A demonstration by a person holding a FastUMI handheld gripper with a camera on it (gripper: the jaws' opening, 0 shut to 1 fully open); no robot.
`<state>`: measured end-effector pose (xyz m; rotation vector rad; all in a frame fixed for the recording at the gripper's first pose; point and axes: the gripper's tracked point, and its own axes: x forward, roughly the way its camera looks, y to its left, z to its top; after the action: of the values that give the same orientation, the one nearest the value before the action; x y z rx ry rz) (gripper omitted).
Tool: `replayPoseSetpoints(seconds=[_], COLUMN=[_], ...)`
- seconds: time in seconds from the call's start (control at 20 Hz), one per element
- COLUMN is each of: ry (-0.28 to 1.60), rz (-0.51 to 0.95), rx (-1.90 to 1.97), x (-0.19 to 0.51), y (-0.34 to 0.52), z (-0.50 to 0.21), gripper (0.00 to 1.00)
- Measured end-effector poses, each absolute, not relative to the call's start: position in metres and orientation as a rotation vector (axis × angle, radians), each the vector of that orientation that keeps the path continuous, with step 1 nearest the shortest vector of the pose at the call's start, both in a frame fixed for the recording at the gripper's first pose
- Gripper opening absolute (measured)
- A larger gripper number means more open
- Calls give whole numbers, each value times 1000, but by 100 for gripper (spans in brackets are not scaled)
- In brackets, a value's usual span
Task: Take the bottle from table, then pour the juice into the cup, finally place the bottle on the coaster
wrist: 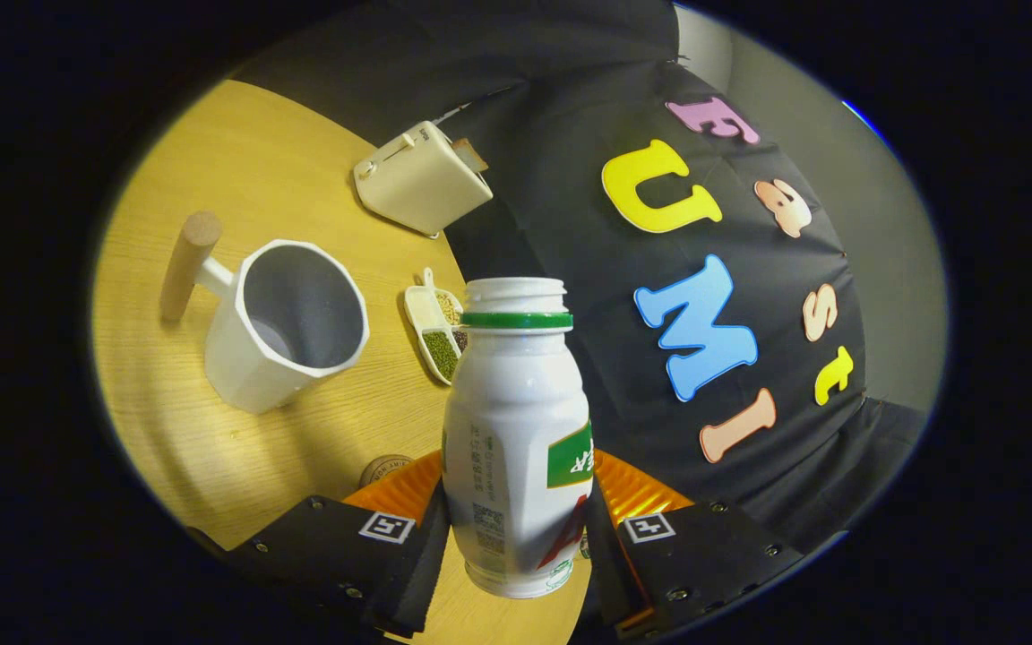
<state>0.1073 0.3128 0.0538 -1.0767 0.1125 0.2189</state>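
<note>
- Gripper view: my claw (516, 537) is clamped on the bottle (516, 430), one finger pressing each side; it is lifted off the table (238, 161), cap off, so the take looks done.
- The cup (288, 322) stands ahead and left of my fingers, seemingly empty; I judge the pour not yet done.
- A small disc (386, 468) just behind my left finger may be the coaster; placing remains.

Glossy plastic bottle (516, 439); matt white cup (288, 322), wooden handle (186, 264); smooth wood-grain table (238, 170).
</note>
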Motion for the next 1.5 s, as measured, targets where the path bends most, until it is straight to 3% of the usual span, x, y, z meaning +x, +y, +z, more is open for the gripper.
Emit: replayPoseSetpoints(seconds=[0.75,1.5], ry=[94,63], rz=[217,340], rx=[-690,-174], x=[121,129], y=[296,301], z=[65,68], gripper=[70,70])
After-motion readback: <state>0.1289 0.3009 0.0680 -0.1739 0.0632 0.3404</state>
